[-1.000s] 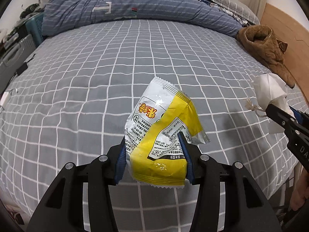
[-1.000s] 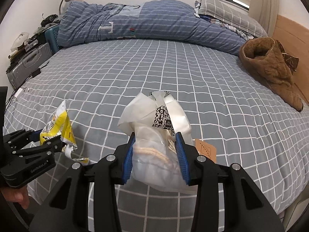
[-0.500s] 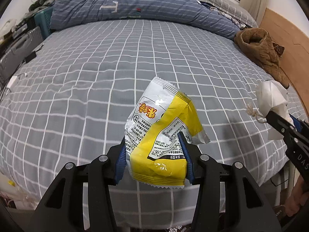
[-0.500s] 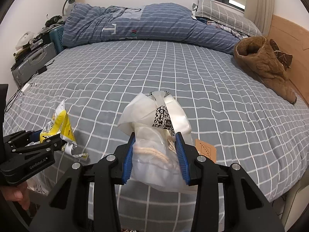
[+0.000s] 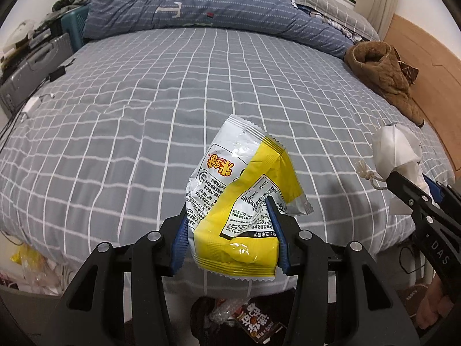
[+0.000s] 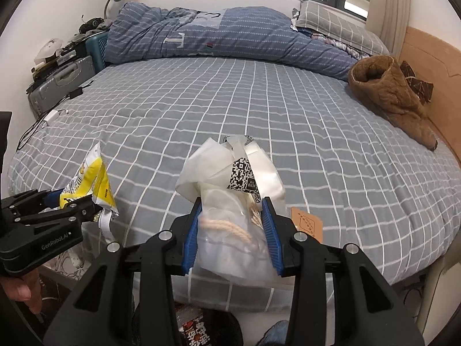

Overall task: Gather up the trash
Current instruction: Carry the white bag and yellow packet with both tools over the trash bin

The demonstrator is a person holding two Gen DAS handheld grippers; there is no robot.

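My left gripper (image 5: 230, 225) pinches yellow snack wrapper (image 5: 245, 201) | right gripper (image 6: 232, 230) clamps white drawstring bag (image 6: 230, 201) | risk: slick film slipping free over bed edge (image 5: 86, 248)

Two wrist fisheyes, side by side at the bed's foot edge.
Both tilt down, close over the grey white-checked bedsheet (image 5: 144, 121) (image 6: 288, 109); each catches the other gripper.

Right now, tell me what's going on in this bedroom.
A person is clearing trash off the bed with a gripper in each hand. The left gripper is clamped on a yellow and white snack bag. The right gripper is clamped on a clear plastic bag with rope handles and a paper tag. Both pieces are lifted clear of the checked sheet, near the bed's edge, with more wrappers visible on the floor below.
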